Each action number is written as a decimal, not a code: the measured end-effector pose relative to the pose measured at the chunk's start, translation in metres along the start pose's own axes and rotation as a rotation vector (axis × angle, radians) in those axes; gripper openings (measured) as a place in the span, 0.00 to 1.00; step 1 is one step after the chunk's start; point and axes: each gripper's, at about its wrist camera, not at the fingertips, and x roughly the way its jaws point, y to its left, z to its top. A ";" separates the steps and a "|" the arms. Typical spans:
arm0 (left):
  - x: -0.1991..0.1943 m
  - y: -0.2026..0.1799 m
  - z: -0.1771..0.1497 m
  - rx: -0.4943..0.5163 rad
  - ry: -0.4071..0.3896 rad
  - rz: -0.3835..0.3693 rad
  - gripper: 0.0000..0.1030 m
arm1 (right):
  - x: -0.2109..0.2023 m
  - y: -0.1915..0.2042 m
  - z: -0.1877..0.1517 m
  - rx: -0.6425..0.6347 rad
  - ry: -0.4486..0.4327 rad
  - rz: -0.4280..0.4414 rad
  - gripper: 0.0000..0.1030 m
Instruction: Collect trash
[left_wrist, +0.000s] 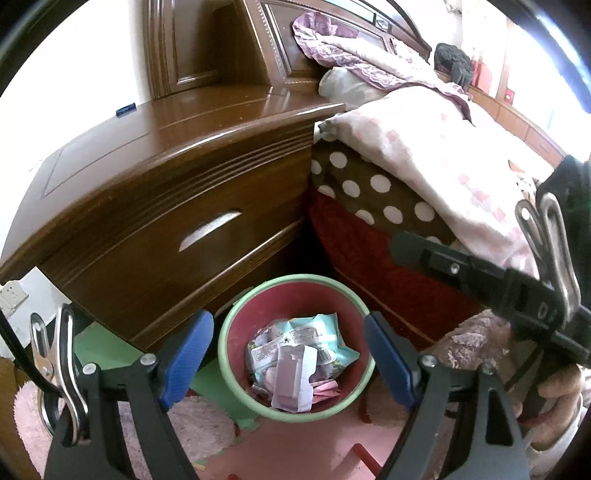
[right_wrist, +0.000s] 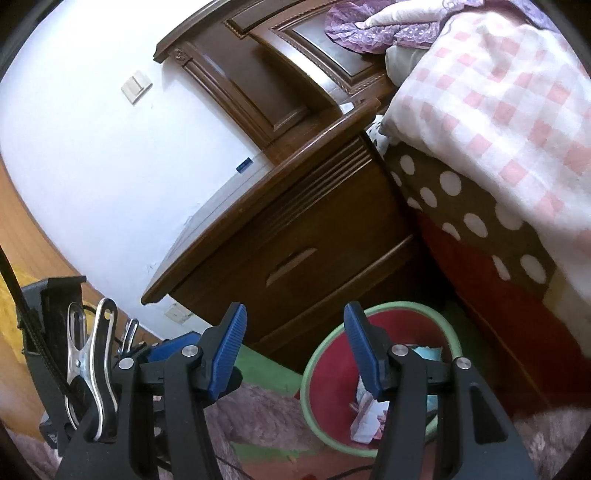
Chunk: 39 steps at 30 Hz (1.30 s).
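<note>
Blue-padded left gripper (left_wrist: 288, 358) and right gripper (right_wrist: 293, 350) — both spread apart, holding nothing.
Round red green-rimmed plastic bin (left_wrist: 295, 369) of crumpled wrappers (left_wrist: 295, 354) at six o'clock — brown wooden nightstand (left_wrist: 166, 184) at ten.

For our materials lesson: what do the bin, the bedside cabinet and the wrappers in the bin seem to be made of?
Bin: probably plastic, smooth red wall, pale green rim.
Bedside cabinet: wood or wood veneer, glossy varnish; its top reflects light.
Wrappers: likely printed plastic film and paper, crumpled and creased.
</note>
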 end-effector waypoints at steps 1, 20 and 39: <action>0.000 0.000 -0.001 0.002 0.000 0.001 0.85 | -0.001 0.003 -0.002 -0.003 0.002 -0.018 0.55; 0.042 0.000 -0.027 -0.031 0.082 0.063 0.85 | 0.007 -0.009 -0.042 0.044 0.111 -0.331 0.55; 0.088 0.022 -0.043 -0.127 0.204 0.049 0.85 | 0.044 -0.034 -0.056 0.102 0.261 -0.397 0.55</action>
